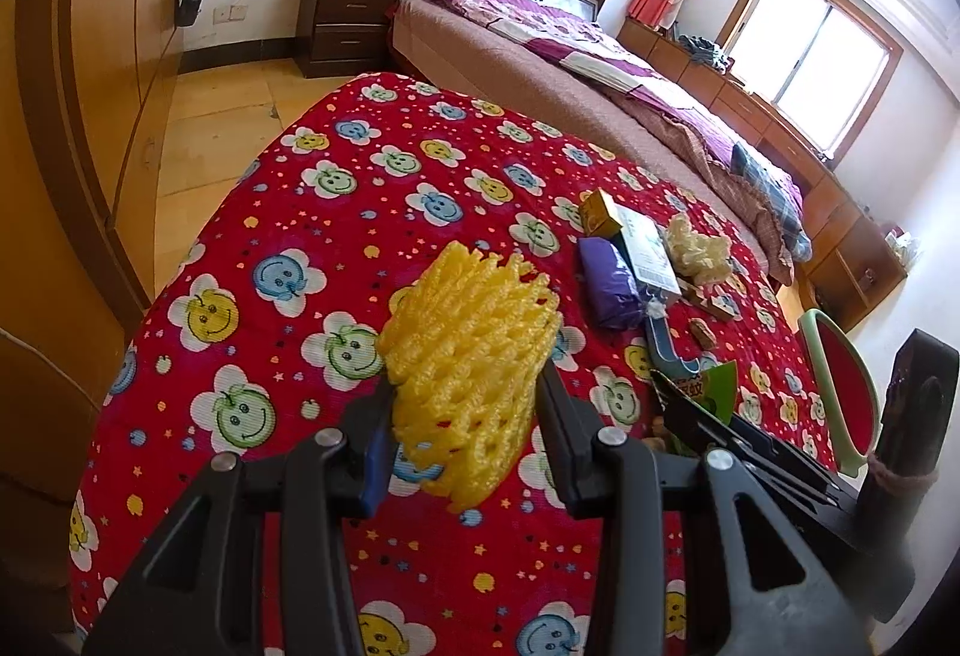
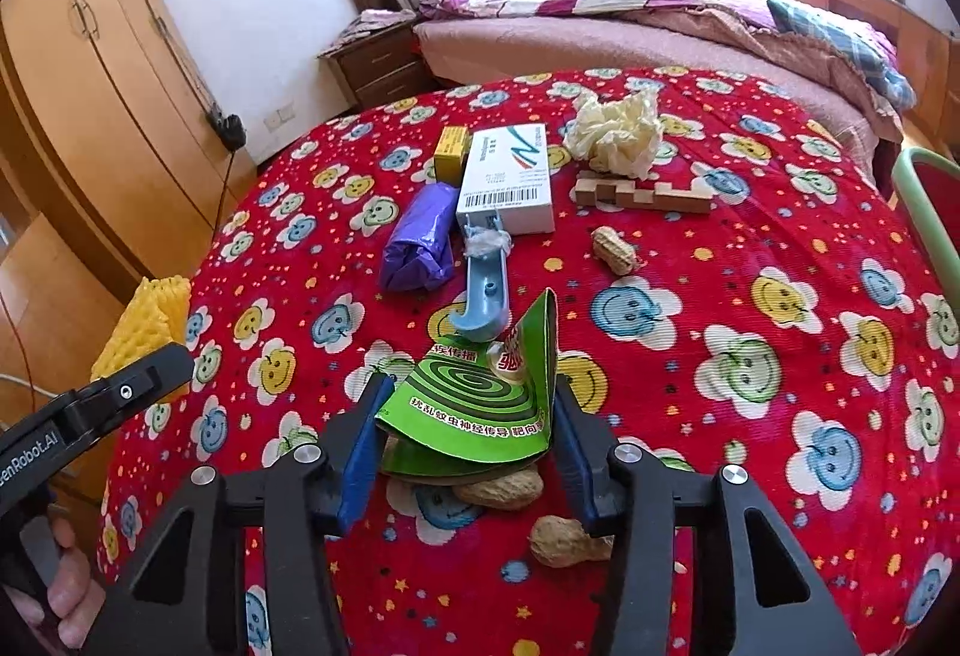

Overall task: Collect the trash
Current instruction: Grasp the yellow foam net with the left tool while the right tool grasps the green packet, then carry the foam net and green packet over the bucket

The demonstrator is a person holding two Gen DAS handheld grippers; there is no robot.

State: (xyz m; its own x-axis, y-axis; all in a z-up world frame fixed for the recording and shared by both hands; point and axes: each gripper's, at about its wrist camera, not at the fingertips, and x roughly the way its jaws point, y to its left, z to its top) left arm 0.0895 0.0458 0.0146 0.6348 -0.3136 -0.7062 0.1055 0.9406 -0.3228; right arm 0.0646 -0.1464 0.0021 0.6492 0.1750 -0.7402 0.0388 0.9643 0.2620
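Note:
My left gripper (image 1: 465,386) is shut on a yellow foam fruit net (image 1: 468,356) and holds it above the red smiley tablecloth (image 1: 312,236); the net also shows at the left of the right wrist view (image 2: 144,326). My right gripper (image 2: 471,416) is shut on a green mosquito-coil box flap (image 2: 480,398) just above the cloth. Ahead lie a purple bag (image 2: 420,236), a white carton (image 2: 510,170), a small yellow box (image 2: 451,152), a blue plastic hook (image 2: 486,296), crumpled cream paper (image 2: 615,131), wooden blocks (image 2: 642,194) and peanut shells (image 2: 615,251).
Two peanut shells (image 2: 570,539) lie under my right gripper. A green-framed red chair (image 2: 927,200) stands at the table's right edge. A bed (image 2: 630,26), nightstand (image 2: 378,62) and wardrobe (image 2: 96,74) are beyond the table.

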